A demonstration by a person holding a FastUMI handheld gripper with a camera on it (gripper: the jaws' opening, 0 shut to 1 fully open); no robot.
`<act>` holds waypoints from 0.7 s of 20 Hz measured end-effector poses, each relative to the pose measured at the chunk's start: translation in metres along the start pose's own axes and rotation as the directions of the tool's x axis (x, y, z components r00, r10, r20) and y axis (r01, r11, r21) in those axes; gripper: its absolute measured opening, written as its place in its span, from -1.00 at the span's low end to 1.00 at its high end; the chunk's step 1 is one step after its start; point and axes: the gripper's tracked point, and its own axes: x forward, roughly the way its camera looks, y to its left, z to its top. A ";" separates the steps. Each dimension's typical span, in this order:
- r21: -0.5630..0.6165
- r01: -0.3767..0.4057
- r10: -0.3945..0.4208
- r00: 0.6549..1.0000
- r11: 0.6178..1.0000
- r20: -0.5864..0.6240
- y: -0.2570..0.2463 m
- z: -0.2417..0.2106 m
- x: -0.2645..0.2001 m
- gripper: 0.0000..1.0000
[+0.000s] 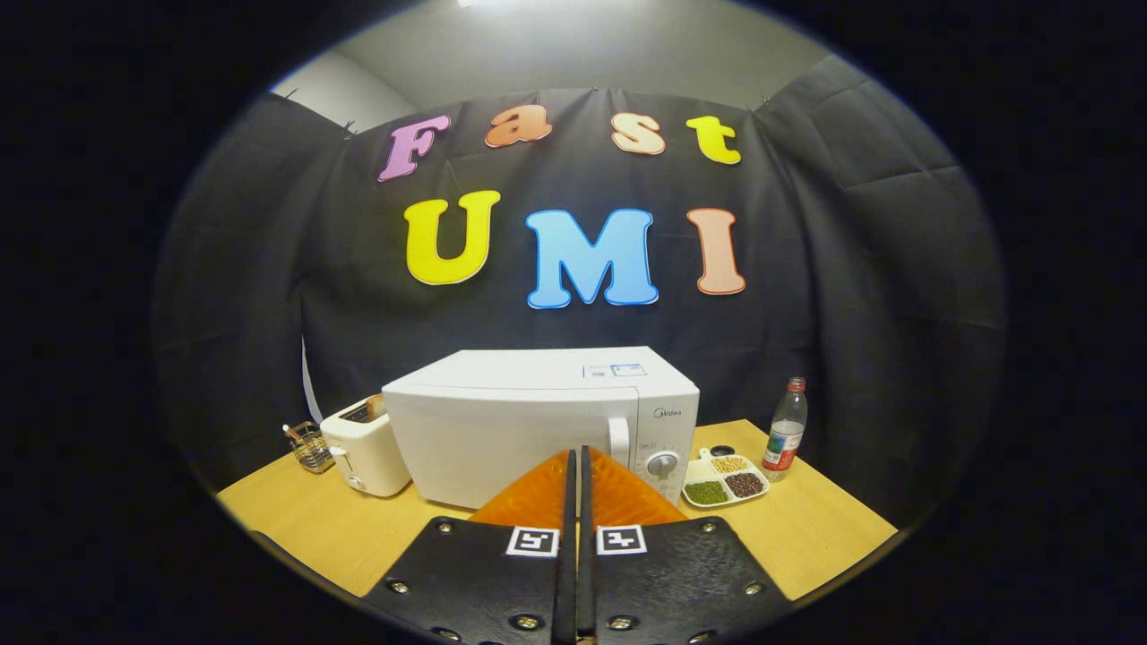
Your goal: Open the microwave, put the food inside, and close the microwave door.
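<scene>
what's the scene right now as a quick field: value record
microwave: white, door closed, on the wooden table
gripper: fingers together, holding nothing, in front of the microwave door
food tray: three compartments of beans, right of the microwave
bottle: upright, behind the tray
toaster: left of the microwave
wire basket: left of the toaster

Dim booth lit from overhead, sharp centre, fisheye bending at edges
</scene>
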 end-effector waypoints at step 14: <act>0.001 -0.016 0.016 0.996 1.000 0.082 0.007 0.015 -0.048 0.94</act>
